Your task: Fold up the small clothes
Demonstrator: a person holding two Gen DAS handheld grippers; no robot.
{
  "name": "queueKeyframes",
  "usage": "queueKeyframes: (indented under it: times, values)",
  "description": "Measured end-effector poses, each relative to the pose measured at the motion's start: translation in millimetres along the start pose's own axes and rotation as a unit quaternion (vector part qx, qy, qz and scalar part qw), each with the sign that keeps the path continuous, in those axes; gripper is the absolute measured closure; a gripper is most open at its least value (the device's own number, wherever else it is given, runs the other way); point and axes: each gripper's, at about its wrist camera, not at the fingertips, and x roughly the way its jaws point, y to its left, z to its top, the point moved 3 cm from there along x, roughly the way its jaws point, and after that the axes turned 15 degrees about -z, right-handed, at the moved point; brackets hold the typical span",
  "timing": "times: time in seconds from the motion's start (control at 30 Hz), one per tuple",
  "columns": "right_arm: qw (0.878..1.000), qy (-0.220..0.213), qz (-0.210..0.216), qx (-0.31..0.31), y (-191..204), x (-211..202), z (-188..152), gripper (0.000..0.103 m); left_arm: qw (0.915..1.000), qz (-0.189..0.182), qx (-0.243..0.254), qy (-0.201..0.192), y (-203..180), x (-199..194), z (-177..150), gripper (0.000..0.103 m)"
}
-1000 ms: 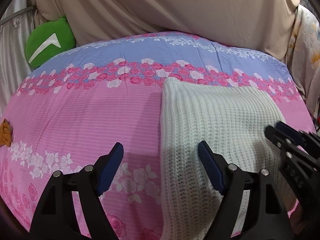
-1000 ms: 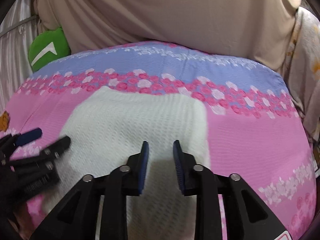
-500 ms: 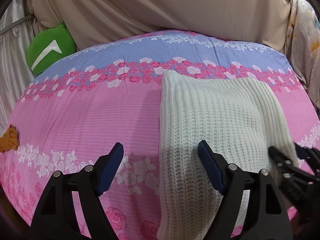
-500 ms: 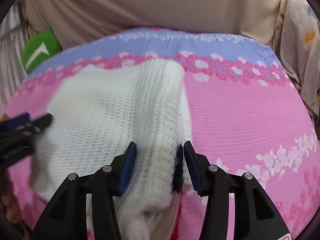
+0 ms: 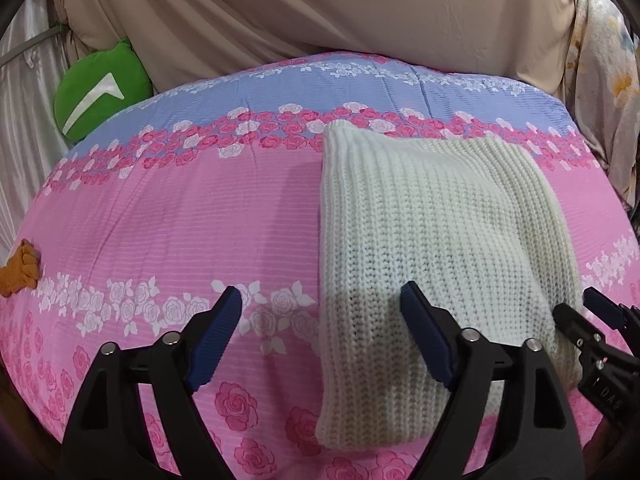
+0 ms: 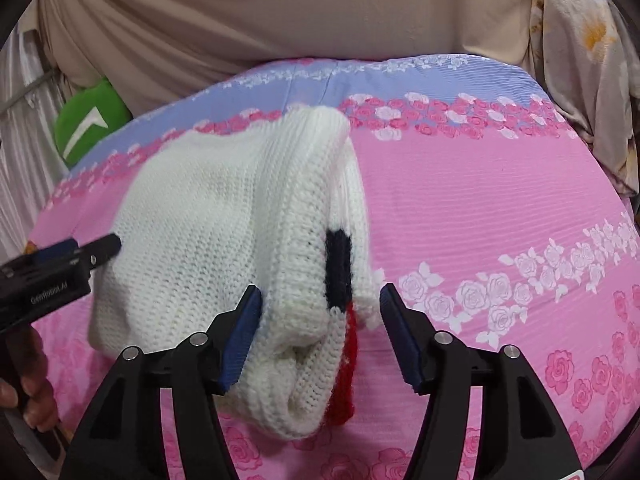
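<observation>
White knit sweater (image 6: 224,240) folded on pink flowered bedspread (image 5: 160,220), black and red patch at edge; right gripper (image 6: 320,336) opening around fold, left gripper (image 5: 320,336) opening wide, empty; green cushion (image 5: 100,88) behind

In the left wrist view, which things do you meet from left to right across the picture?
Orange plush toy → green cushion → white knitted sweater → right gripper.

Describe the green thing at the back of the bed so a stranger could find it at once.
Start at the pink and blue rose-print bedspread and follow it to its far left corner, below the beige curtain. The green cushion is wedged there. It is the only bright green thing, marked with a white chevron.
</observation>
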Motion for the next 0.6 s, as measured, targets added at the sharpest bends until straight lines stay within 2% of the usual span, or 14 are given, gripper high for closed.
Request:
queueKeyframes:
  times: [0.1,0.23,0.33,0.53,0.6]
  values:
    - [1.000,0.010,0.017,0.021,-7,3,6,0.039,0.9997,-0.020,-0.012,-0.002,2,-6,4,0.018]
    - [0.999,0.032,0.025,0.023,-2,20,9,0.035,0.9997,-0.022,-0.010,0.003,0,-1,9,0.017]
    - [0.998,0.050,0.040,0.020,3,36,9,0.033,0.9992,-0.034,-0.013,0.013,-2,10,12,0.016]
    - [0.997,0.053,0.047,0.021,7,47,11,0.024,0.9985,-0.045,-0.011,0.030,-7,37,13,0.014]
    - [0.997,0.057,0.053,0.023,7,53,11,0.022,0.9985,-0.046,-0.012,0.027,-7,43,14,0.010]
